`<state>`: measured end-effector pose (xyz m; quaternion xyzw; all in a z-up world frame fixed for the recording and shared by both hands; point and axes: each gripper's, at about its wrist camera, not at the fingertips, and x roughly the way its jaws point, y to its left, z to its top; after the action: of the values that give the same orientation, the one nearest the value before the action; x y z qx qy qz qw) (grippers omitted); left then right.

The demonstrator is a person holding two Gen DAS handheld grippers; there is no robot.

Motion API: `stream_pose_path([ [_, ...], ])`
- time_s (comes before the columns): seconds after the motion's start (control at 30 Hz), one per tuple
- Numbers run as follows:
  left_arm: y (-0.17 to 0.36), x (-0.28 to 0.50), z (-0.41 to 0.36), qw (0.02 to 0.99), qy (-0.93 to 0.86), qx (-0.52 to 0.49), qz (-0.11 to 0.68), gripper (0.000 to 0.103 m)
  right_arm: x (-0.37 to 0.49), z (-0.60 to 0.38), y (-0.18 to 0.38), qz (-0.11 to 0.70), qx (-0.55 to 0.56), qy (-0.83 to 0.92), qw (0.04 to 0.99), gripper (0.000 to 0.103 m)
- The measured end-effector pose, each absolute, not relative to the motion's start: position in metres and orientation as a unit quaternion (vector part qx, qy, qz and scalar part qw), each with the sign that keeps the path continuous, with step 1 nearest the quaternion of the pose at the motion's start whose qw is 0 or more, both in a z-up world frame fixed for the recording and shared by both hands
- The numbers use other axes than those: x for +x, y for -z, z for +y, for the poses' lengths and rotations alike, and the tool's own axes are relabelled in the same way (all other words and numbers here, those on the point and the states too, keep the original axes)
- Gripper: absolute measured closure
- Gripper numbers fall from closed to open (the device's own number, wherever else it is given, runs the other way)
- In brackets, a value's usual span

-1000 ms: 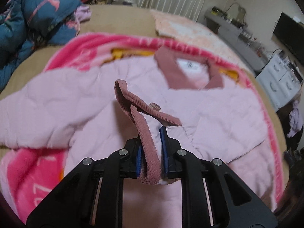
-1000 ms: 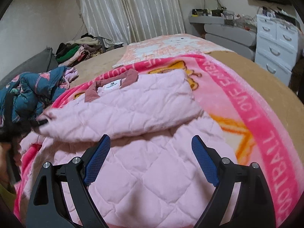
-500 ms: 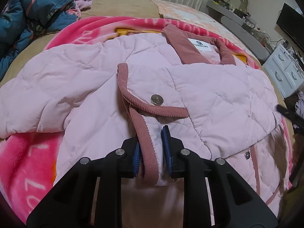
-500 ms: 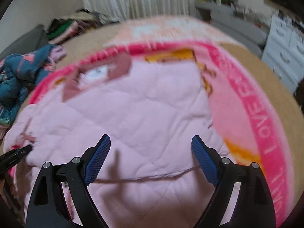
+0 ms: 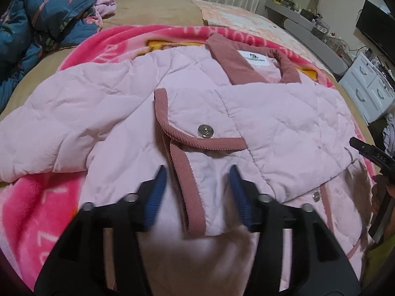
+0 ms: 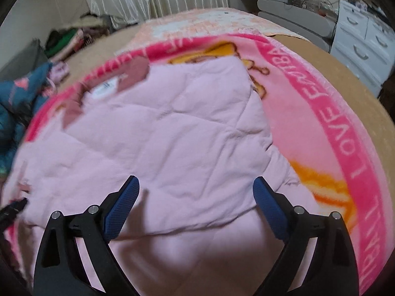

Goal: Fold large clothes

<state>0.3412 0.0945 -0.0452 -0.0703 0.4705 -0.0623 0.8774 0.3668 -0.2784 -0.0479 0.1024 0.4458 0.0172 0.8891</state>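
A light pink quilted jacket (image 5: 276,123) with a dusty-rose corduroy collar (image 5: 229,64) and trim lies spread on a bright pink blanket (image 5: 32,202) on the bed. Its right sleeve is folded across the chest. The sleeve cuff (image 5: 187,187), edged in rose corduroy with a metal snap, lies flat between the blue pads of my left gripper (image 5: 197,170), which is open and holds nothing. My right gripper (image 6: 196,182) is open and empty just above the folded sleeve and jacket body (image 6: 158,148) on the jacket's right side. Its tip also shows in the left wrist view (image 5: 370,150).
A blue patterned garment (image 5: 42,24) is bunched at the bed's far left. More clothes (image 6: 74,39) are piled by the curtains. A peach blanket (image 6: 209,22) covers the far end. White drawers (image 6: 365,37) and a grey shelf (image 5: 308,32) stand to the right.
My left gripper has opened and let go of the sleeve cuff, which now lies flat on the jacket. My right gripper has moved lower and closer over the jacket, still open.
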Motion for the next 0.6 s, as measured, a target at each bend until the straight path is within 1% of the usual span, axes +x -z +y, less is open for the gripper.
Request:
stream_pose_path([
  [0.07,0.036,0.337,0.094,0.881,0.062,-0.068,0.464,0.045,0.359,-0.273,0.041,0.439,0.100,-0.029,0.892,0.010],
  [0.1,0.033,0.335,0.095,0.882,0.058,-0.067,0.462,0.037,0.356,-0.269,0.038,0.436,0.095,-0.031,0.894,0.010],
  [0.17,0.023,0.330,0.098,0.886,0.055,-0.070,0.454,0.027,0.347,-0.260,0.031,0.425,0.079,-0.038,0.901,0.009],
  [0.2,0.019,0.329,0.099,0.887,0.054,-0.072,0.453,0.024,0.342,-0.256,0.027,0.421,0.074,-0.040,0.903,0.009],
  [0.27,0.010,0.324,0.102,0.889,0.046,-0.072,0.449,0.009,0.335,-0.250,0.021,0.413,0.074,-0.047,0.906,0.008],
  [0.4,-0.003,0.314,0.112,0.895,0.006,-0.062,0.442,0.009,0.323,-0.239,0.010,0.401,0.070,-0.057,0.911,0.006],
  [0.6,-0.015,0.295,0.143,0.900,-0.025,-0.079,0.427,0.009,0.311,-0.217,-0.004,0.388,0.056,-0.065,0.918,0.005],
])
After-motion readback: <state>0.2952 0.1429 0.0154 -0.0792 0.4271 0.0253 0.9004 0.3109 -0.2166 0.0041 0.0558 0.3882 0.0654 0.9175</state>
